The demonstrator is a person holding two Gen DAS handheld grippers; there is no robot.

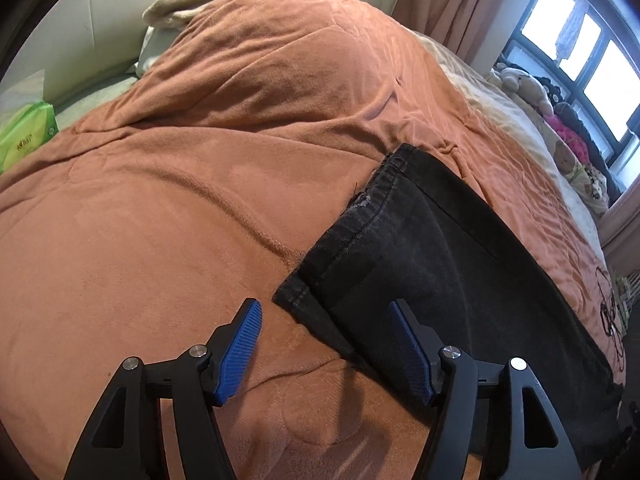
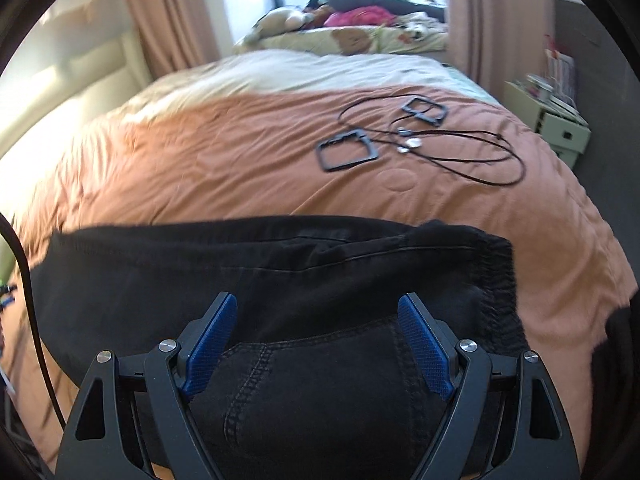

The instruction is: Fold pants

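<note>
- the pants point(image 1: 440, 264), black, lie on the orange blanket point(image 1: 200, 200) of the bed; in the left view they run from the hem point(image 1: 360, 220) near centre out toward 4 o'clock, and in the right view they fill the lower half, waistband point(image 2: 496, 280) at 3 o'clock.
- they look already doubled lengthwise, leg on leg, so a further fold is likely what remains.
- the left gripper point(image 1: 326, 312) has its jaws apart and holds nothing; the hem corner point(image 1: 292, 292) lies between and just beyond the tips. if it closes too shallow it may catch only the top layer, and the legs split apart on the lift.
- if it digs too deep it may pinch blanket with the denim and drag the bedding.
- the right gripper point(image 2: 316, 304) also stands apart and empty, over the seat of the pants point(image 2: 320, 380). a grab in mid-cloth rather than at an edge may bunch the fabric and skew the fold.
- the cords point(image 2: 460, 148) and two black frames point(image 2: 346, 154) lie well apart at 1 o'clock in the right view; a wide sweep could snag them.
</note>
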